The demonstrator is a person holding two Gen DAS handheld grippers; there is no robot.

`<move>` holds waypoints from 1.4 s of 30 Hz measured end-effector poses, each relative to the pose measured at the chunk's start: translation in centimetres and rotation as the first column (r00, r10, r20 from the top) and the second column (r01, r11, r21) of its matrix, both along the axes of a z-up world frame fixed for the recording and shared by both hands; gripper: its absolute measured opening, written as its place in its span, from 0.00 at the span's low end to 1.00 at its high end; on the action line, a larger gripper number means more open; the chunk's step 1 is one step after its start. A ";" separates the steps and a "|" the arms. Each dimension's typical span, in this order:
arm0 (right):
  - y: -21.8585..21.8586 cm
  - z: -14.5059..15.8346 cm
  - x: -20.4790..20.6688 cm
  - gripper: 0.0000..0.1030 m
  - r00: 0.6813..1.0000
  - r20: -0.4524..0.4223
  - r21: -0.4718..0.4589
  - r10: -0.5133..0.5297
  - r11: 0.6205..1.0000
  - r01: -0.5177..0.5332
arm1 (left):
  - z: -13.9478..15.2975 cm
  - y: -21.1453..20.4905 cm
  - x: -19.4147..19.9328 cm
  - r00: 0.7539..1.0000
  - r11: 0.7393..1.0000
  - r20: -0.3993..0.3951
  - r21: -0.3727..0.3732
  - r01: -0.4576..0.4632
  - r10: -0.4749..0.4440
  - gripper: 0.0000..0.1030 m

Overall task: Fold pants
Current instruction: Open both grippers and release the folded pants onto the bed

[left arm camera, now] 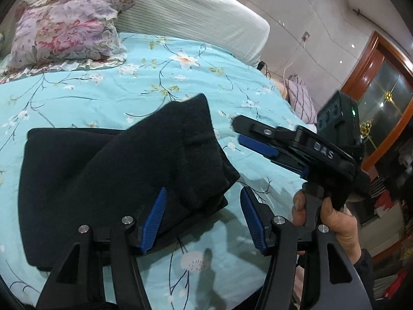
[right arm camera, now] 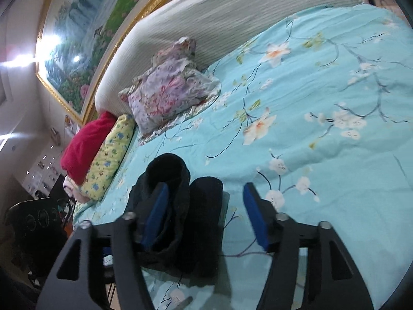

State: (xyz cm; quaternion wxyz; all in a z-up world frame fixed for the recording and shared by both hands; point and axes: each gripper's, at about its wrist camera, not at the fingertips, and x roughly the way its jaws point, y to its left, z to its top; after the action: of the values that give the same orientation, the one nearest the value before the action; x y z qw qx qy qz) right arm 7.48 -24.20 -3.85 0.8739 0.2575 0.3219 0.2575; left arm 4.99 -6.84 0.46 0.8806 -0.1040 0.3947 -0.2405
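The black pants point(left arm camera: 116, 170) lie folded in a thick bundle on the turquoise floral bedspread point(left arm camera: 103, 95). My left gripper point(left arm camera: 204, 219) stands open at the bundle's near right corner; its left pad point(left arm camera: 155, 219) is over the cloth and its right pad is over bare bedspread, neither pressing. My right gripper point(left arm camera: 244, 134), held by a hand point(left arm camera: 340, 230), is just right of the pants with its jaws apart. In the right wrist view the pants point(right arm camera: 173, 173) sit bunched by the left finger of my right gripper point(right arm camera: 205, 217), which is open and grips nothing.
A floral pillow point(left arm camera: 64, 31) rests against the ribbed white headboard point(left arm camera: 193, 7). A red blanket point(right arm camera: 87, 144) and a yellow pillow point(right arm camera: 111, 160) lie at the bed's far side. A wooden door frame point(left arm camera: 366, 59) and a wall cable stand beyond the bed's right edge.
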 end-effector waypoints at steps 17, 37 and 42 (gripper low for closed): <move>4.7 3.5 -4.2 0.79 0.996 0.072 -0.146 -0.059 0.987 0.069 | 2.7 7.1 -1.9 0.985 0.985 0.047 -0.050 -0.164 0.167 0.62; 7.8 1.4 -3.4 0.80 0.996 -0.010 -0.228 -0.085 0.970 0.081 | -0.8 12.9 1.1 0.963 0.963 -0.032 0.041 -0.265 0.266 0.65; 7.5 1.0 -3.1 0.80 0.996 -0.025 -0.221 -0.087 0.972 0.079 | -1.4 12.7 2.8 0.962 0.961 -0.041 0.075 -0.265 0.269 0.68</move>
State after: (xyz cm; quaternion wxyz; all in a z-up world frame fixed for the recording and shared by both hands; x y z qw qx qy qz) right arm 4.38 -16.69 -2.83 0.9014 0.1770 0.3522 0.1793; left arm 7.78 5.86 -0.97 0.8978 -0.1318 0.4073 -0.1030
